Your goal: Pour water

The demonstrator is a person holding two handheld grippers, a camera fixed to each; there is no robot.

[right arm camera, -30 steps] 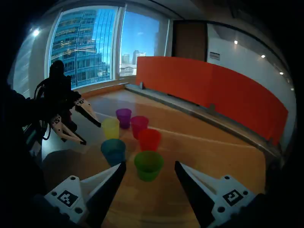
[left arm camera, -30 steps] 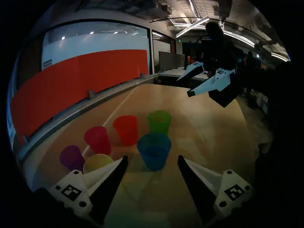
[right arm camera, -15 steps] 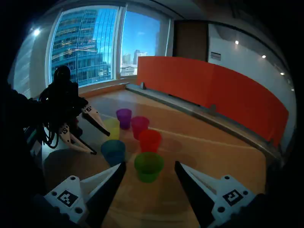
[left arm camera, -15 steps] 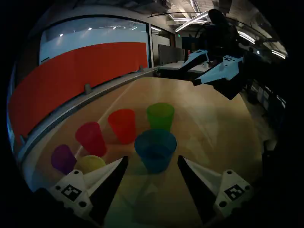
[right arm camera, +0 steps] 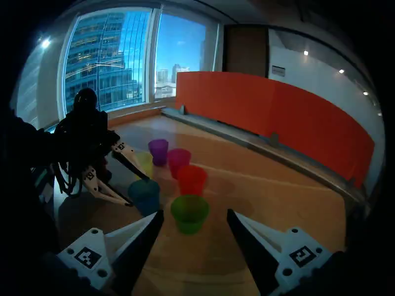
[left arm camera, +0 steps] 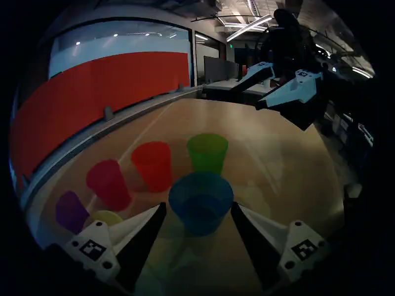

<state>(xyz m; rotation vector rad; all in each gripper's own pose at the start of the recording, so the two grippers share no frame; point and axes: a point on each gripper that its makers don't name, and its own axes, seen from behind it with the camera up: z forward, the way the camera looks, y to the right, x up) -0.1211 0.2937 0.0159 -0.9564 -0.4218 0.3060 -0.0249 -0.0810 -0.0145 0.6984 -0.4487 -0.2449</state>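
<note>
Six coloured cups stand on the wooden table (left arm camera: 276, 163). In the left gripper view the blue cup (left arm camera: 201, 202) sits right in front of my open left gripper (left arm camera: 197, 217), its rim just beyond the fingertips. Behind it stand the green cup (left arm camera: 207, 153), red cup (left arm camera: 152, 165), pink cup (left arm camera: 107, 183), purple cup (left arm camera: 70, 211) and yellow cup (left arm camera: 105, 217). My right gripper (left arm camera: 256, 93) hangs open farther back. In the right gripper view my right gripper (right arm camera: 195, 222) is open just short of the green cup (right arm camera: 189, 213), and my left gripper (right arm camera: 136, 190) flanks the blue cup (right arm camera: 145, 196).
An orange partition (right arm camera: 276, 111) runs along the table's far side, with a metal rail (right arm camera: 256, 148) at its foot. Large windows (right arm camera: 118, 64) lie beyond. A person's dark arm (right arm camera: 29, 158) holds the left gripper. Bare tabletop stretches right of the cups (right arm camera: 276, 197).
My left gripper has moved forward to the blue cup, which now looms larger between its fingertips. The right gripper has held nearly still in front of the green cup.
</note>
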